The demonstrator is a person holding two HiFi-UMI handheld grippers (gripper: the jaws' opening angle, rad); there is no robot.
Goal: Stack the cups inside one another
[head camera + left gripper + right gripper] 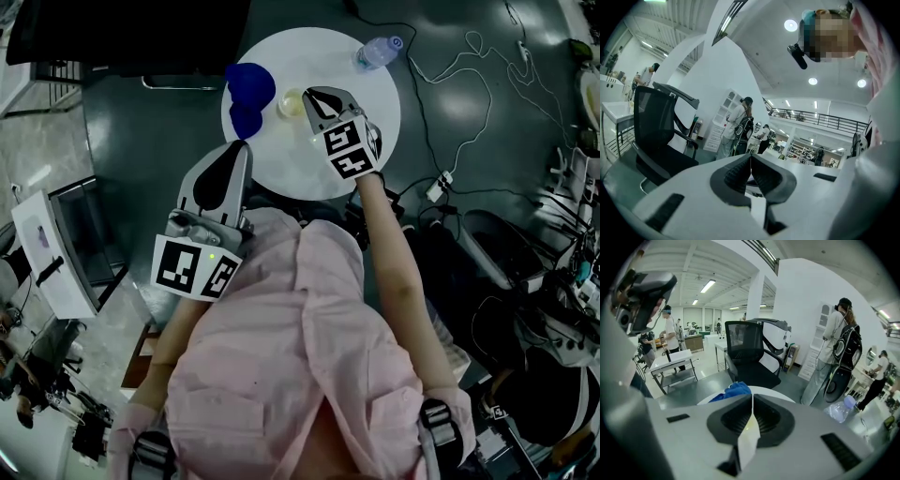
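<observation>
A pale translucent cup [291, 104] hangs just over the round white table [375, 127], and my right gripper [310, 99] is shut on its rim. In the right gripper view the cup's thin wall [749, 441] shows as a pale strip pinched between the jaws of that gripper [751, 401]. Blue cups [249, 94] lie at the table's left side, and they peek over the jaws as a blue heap [733, 391]. My left gripper [241, 148] hovers at the table's near left edge, apart from every cup. Its jaws [750, 161] are shut with nothing between them.
A clear plastic bottle [379, 52] lies at the table's far right, also seen in the right gripper view [841, 411]. A black office chair [750, 355] stands beyond the table. Cables and a power strip [437, 187] lie on the floor to the right. People stand in the background.
</observation>
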